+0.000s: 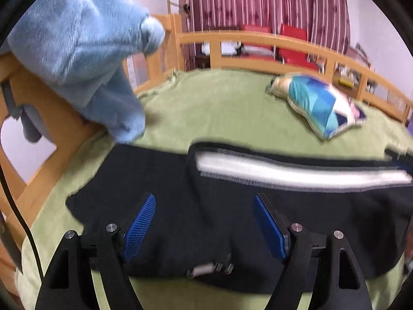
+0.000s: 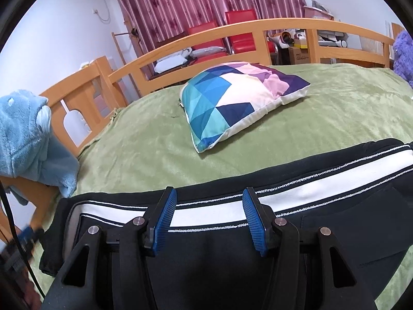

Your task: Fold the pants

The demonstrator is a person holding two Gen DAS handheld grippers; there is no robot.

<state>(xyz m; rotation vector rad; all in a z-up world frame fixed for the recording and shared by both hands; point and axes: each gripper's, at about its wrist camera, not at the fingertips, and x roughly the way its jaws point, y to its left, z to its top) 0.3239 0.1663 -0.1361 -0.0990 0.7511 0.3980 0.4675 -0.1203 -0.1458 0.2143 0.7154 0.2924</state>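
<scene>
My left gripper (image 1: 204,226) has its jaws wide apart with nothing between them; the blue pads (image 1: 140,224) hang over plain black cloth, and I cannot tell whether they touch it, since this view is smeared by motion; my right gripper (image 2: 209,219) also has its jaws apart and empty, the pads (image 2: 165,222) standing just at a white stripe (image 2: 296,193) that runs along the cloth. That cloth is the pants (image 2: 258,258), black, lying flat on the green blanket (image 2: 155,142) of a bed; they fill the lower part of both views, directly under and ahead of both sets of jaws. The relation I would steer by is the long axis; the stripe runs left to right across both views, so the pants lie crosswise to the fingers, not along them; a fold would, I judge, carry one end across toward the other, or the near edge away from me. In the left view a raw edge of the pants (image 1: 77,201) ends on the blanket to the left of the jaws, and a small metal clasp (image 1: 209,268) sits at the near edge; so I judge the left gripper is nearer that end, and the right gripper nearer the middle of the stripe. Beyond the pants lies a patterned pillow (image 2: 240,98), well apart from them; a blue plush toy (image 1: 85,51) hangs on the wooden bed rail (image 2: 206,41) at the left; striped red curtains (image 2: 206,0) close the far wall.
</scene>
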